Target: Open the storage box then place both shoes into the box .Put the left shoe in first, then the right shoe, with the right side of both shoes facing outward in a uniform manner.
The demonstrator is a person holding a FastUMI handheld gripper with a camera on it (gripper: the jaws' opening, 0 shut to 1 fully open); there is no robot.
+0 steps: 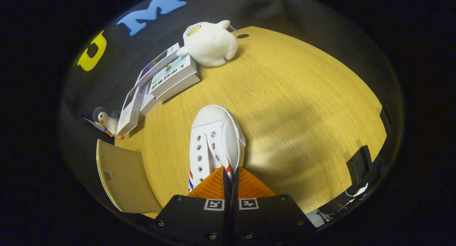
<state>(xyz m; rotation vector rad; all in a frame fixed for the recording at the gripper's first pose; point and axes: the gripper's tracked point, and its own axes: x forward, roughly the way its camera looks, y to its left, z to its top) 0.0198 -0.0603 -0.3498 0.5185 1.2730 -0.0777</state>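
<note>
The gripper (pixel 231 174) is hanging above the wooden table (pixel 302 107) with its two fingers drawn almost together, pinching a thin edge of the white shoe (pixel 213 139) at the shoe's rear opening, so both fingers are pressing on that edge. The shoe is stretching straight ahead of the fingers toward twelve o'clock, toe pointing away, its eyelet rows and white upper facing the camera, and red and blue stripes are showing on its side just at ten o'clock of the fingertips. Whether the sole is touching the table cannot be told. At nine o'clock of the fingers, a tan cardboard panel (pixel 123 176) is lying over the table's near edge. Farther off at eleven o'clock, a stack of books (pixel 167 77) is sitting on the table, with a white plush duck (pixel 210 43) resting just beyond it and touching the top book. A small penguin toy (pixel 107 121) is standing at ten o'clock, beside the books.
</note>
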